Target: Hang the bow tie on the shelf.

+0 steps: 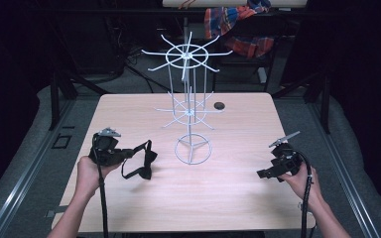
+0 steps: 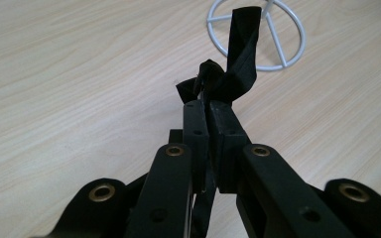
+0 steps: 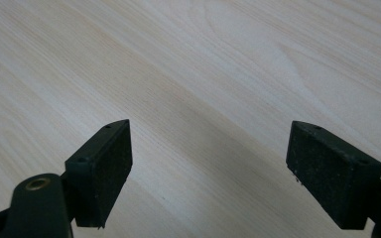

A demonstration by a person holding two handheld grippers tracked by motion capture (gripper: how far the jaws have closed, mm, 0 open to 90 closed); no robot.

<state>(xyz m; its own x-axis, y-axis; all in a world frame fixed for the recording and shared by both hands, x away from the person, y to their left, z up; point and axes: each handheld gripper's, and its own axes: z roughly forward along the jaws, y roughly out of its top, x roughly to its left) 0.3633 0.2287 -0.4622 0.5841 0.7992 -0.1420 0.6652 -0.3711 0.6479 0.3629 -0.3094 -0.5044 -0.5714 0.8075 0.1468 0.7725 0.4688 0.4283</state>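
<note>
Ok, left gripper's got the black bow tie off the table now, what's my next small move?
Probably raise the left gripper and carry the black fabric bow tie toward the white wire rack. Its jaws are pinched on the strap, the bow dangles just above the pale wooden table, and the rack's arms sit higher. The right gripper waits open.

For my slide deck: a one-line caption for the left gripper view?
Hand-held gripper shut on a black bow tie above the wooden table, near the wire rack's base ring.
</note>
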